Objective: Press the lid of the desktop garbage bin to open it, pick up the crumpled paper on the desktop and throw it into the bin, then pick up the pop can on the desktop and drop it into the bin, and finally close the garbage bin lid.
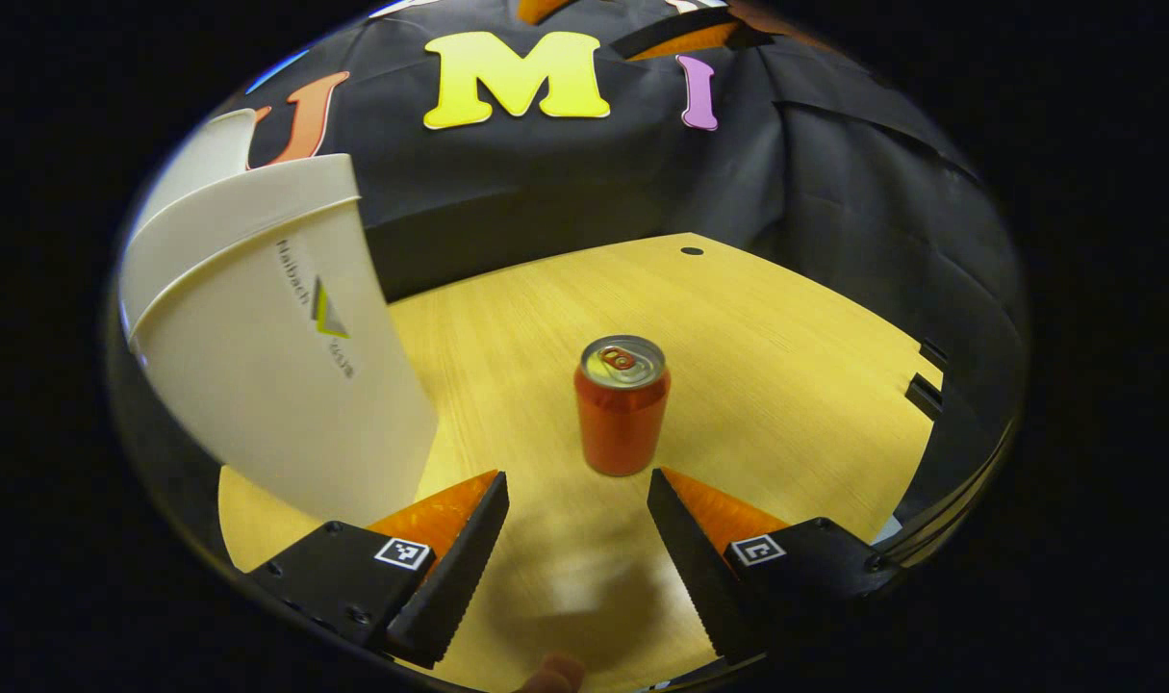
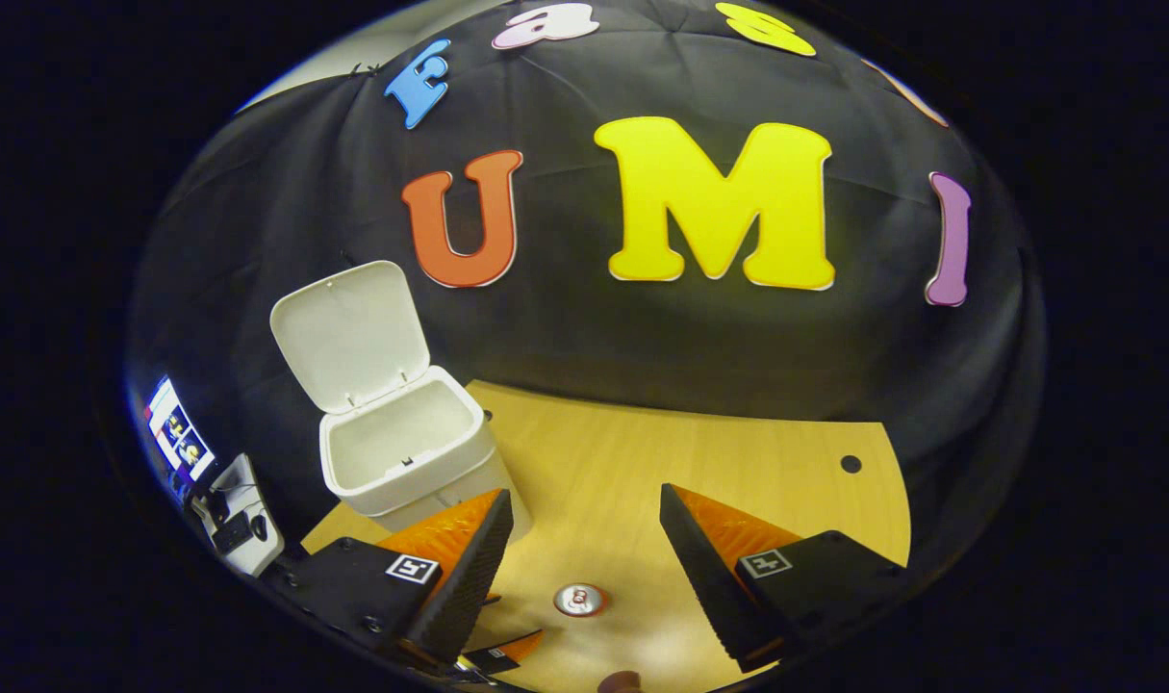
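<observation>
An orange pop can [image 1: 622, 404] stands upright on the wooden table [image 1: 786, 366], just beyond the fingertips of my left gripper [image 1: 576, 481], which is open and holds nothing. The white bin [image 1: 276, 366] rises close on the left of that gripper. In the right gripper view I look down from higher up: the bin [image 2: 401, 462] stands with its lid [image 2: 348, 332] swung up and back, and the can's silver top [image 2: 581, 599] lies far below, between the fingers of my right gripper [image 2: 584, 496]. That gripper is open and empty. Part of the left gripper [image 2: 507, 653] shows near the can.
The table [image 2: 738, 462] ends at the black cloth wall behind, and a small dark hole [image 1: 692, 251] sits near its far edge. A small screen [image 2: 175, 438] and a white device [image 2: 242, 525] stand off the table's left side. Black brackets [image 1: 926, 390] line the right edge.
</observation>
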`<act>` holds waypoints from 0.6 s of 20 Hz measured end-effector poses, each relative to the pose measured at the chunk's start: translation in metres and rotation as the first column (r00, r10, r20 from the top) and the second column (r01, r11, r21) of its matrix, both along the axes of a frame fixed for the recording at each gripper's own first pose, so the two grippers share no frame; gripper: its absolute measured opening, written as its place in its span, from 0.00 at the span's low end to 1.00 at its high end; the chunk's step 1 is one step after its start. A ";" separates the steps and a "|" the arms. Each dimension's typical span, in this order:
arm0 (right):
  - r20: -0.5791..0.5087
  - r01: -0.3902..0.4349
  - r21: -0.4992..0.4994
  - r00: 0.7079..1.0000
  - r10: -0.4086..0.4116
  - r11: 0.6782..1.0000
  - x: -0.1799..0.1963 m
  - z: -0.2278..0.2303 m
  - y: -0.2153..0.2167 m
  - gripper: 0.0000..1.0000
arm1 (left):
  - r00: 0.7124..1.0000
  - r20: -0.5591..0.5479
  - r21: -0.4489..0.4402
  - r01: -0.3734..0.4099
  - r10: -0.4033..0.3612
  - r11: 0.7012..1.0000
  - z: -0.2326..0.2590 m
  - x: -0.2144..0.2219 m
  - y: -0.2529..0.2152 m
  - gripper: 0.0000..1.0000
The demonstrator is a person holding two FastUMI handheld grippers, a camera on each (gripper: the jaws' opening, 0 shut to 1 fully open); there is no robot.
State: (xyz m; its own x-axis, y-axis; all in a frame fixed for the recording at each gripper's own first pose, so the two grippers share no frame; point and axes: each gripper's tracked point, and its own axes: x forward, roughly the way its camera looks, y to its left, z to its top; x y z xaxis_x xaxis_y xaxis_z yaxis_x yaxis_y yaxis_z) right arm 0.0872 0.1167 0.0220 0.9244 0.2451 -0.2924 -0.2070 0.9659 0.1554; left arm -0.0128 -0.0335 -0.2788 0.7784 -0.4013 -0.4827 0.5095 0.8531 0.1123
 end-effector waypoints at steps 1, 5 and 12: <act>0.000 0.028 -0.003 1.000 -0.028 1.000 -0.004 -0.005 -0.016 0.97 | 1.000 -0.003 0.006 0.010 -0.010 1.000 -0.004 0.002 -0.008 0.97; -0.066 0.080 -0.005 0.995 -0.080 0.997 -0.028 -0.042 -0.061 0.97 | 0.999 -0.047 -0.009 -0.006 0.006 1.000 -0.017 0.008 -0.029 0.97; -0.188 0.155 -0.015 0.970 -0.155 0.988 -0.083 -0.108 -0.106 0.94 | 0.996 -0.073 -0.015 -0.044 0.043 0.999 -0.028 0.031 -0.043 0.97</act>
State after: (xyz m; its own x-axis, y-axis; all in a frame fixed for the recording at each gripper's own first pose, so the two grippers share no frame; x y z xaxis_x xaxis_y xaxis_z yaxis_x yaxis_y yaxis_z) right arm 0.0045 0.0110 -0.0855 0.8793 0.1031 -0.4650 -0.0220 0.9840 0.1766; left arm 0.0179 -0.0762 -0.3067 0.7583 -0.3764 -0.5322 0.4781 0.8761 0.0616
